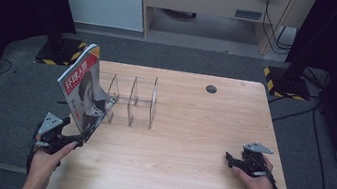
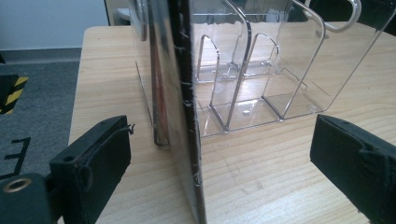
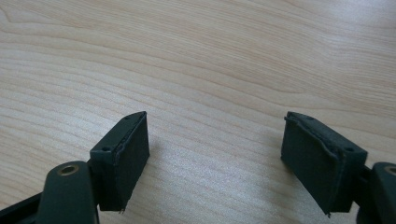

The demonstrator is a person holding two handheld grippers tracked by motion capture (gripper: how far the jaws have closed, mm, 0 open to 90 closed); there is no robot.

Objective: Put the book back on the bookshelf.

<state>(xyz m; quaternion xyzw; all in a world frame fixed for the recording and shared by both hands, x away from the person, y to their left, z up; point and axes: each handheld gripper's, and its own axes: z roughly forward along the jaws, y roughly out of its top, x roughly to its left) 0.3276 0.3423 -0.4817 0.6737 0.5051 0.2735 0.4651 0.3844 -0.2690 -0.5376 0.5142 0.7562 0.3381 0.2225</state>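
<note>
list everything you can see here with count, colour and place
magazine: one, white and red cover, standing tilted at the table's left edge, against the rack
file rack: one, clear plastic with dividers, left-centre of the table
table: one, light wood
cable hole: one, dark, far right part of the tabletop
left tongs: one, black, open, jaws either side of the magazine's near edge, not touching
right tongs: one, black, open, low over bare wood at the right

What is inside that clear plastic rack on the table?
The clear rack has several slots. Those in plain sight hold nothing. A magazine stands tilted at its left end and covers that end from above, so I cannot tell whether it sits in a slot or leans outside.
</note>
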